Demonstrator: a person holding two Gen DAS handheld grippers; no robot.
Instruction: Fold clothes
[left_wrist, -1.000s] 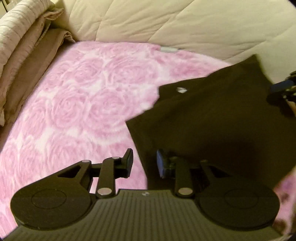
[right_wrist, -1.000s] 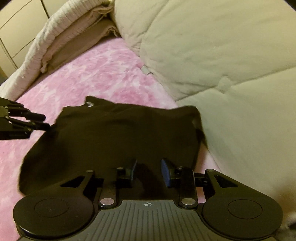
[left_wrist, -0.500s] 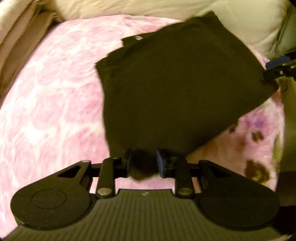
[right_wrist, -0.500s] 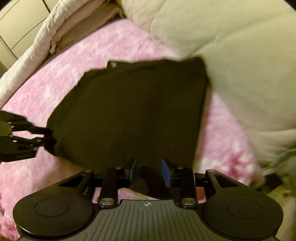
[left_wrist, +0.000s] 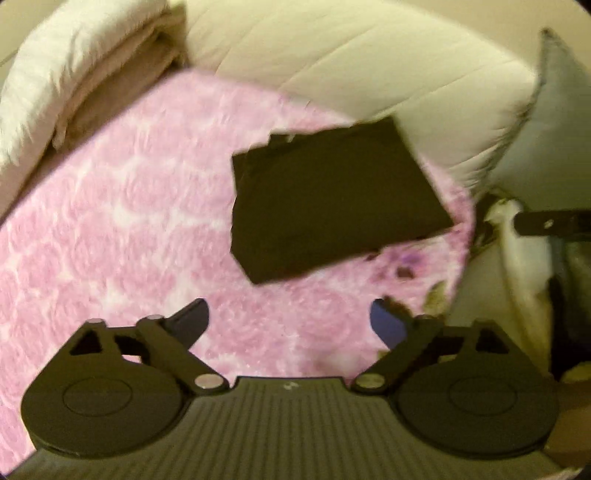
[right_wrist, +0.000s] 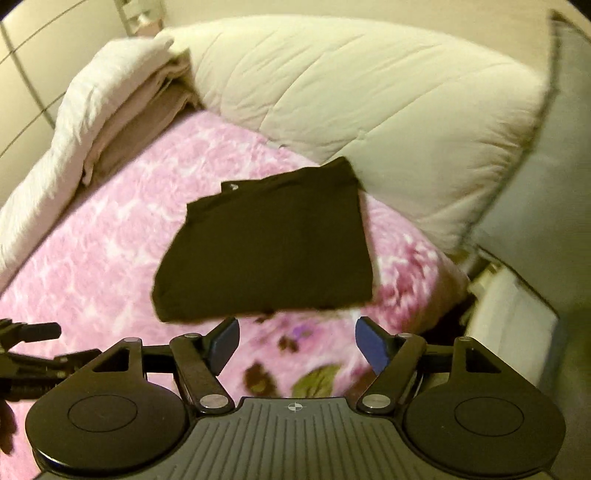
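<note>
A black garment (left_wrist: 332, 201) lies folded into a flat rectangle on the pink rose-patterned blanket (left_wrist: 110, 229), close to the cream duvet. It also shows in the right wrist view (right_wrist: 269, 243). My left gripper (left_wrist: 290, 319) is open and empty, pulled back from the garment's near corner. My right gripper (right_wrist: 295, 341) is open and empty, just short of the garment's near edge. The left gripper also shows at the left edge of the right wrist view (right_wrist: 29, 343). Part of the right gripper shows at the right edge of the left wrist view (left_wrist: 550, 223).
A cream quilted duvet (right_wrist: 369, 107) is piled behind the garment. Folded white and beige bedding (right_wrist: 110, 110) lies at the back left. A grey pillow (right_wrist: 565, 129) stands at the right. The bed's edge drops off at the right (left_wrist: 480, 258).
Both grippers were shut on the garment's near edge half a second ago. Both have opened, let go and pulled back. The garment now lies flat on the blanket.
</note>
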